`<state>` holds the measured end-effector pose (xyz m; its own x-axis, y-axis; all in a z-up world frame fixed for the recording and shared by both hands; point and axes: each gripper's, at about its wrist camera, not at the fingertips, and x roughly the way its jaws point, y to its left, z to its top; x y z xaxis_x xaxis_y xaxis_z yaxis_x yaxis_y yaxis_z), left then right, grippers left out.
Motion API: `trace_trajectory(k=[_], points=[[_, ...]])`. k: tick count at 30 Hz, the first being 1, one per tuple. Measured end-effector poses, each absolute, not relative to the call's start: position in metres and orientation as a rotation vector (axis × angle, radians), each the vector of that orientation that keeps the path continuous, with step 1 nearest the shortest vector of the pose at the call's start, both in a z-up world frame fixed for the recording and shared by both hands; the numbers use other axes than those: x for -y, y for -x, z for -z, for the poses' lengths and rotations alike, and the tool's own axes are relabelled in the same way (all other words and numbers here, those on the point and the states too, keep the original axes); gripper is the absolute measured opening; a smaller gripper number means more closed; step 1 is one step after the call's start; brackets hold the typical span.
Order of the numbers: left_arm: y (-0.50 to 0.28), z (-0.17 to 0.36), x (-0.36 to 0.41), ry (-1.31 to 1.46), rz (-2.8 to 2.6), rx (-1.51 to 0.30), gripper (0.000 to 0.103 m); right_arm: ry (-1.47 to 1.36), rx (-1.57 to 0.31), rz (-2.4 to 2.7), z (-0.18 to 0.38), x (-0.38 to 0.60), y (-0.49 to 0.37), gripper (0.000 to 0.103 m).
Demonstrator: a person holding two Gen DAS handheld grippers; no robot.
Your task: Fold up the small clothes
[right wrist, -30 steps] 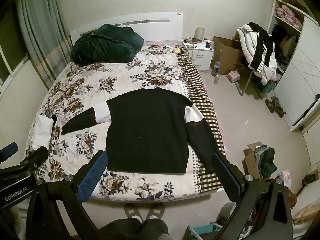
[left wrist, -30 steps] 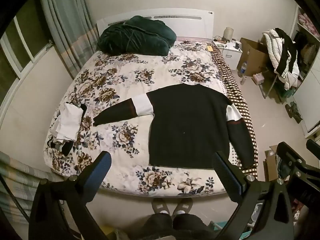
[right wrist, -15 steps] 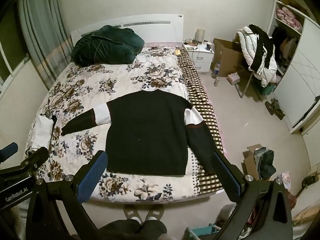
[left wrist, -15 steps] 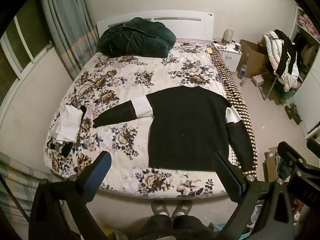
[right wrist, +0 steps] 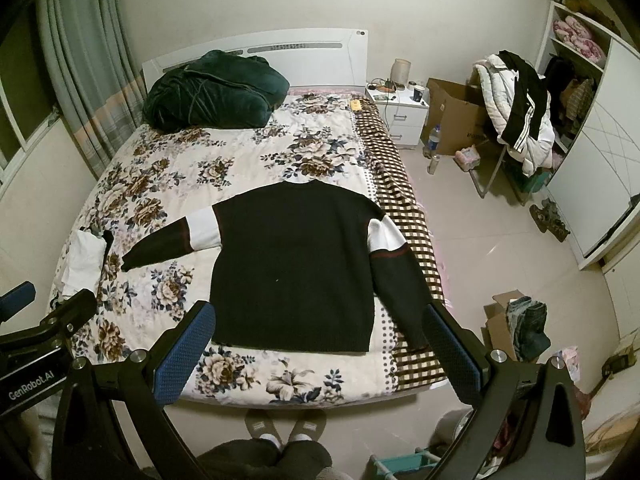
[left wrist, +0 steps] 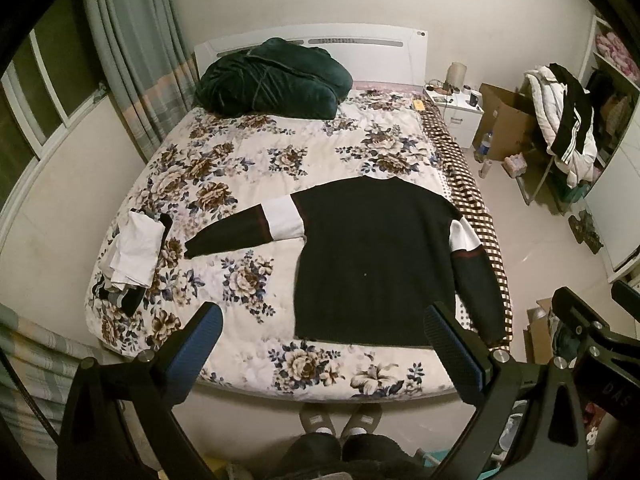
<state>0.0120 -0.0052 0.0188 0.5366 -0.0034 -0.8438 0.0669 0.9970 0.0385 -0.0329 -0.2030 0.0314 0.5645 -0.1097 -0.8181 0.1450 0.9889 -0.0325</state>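
The black sweater point(right wrist: 296, 272) lies flat at the frame's centre on the floral bed point(right wrist: 168, 184), collar toward the headboard, hem nearest. Both the right gripper point(right wrist: 318, 350) and the left gripper point(left wrist: 324, 354) gape wide, empty, above the foot edge. The draped sleeve point(right wrist: 400, 292) at centre right looks nearer the right gripper.

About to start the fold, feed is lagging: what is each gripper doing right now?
Left gripper: open, holding nothing, above the bed's foot.
Right gripper: open, holding nothing, above the black sweater.
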Motion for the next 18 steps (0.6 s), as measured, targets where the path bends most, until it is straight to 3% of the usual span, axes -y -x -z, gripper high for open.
trace_trajectory(k=[18], points=[[-0.028,-0.031,0.01,-0.07,0.035,-0.994,0.103,-0.039,-0.956,0.145,-0.037,0.206,0.032,0.103]])
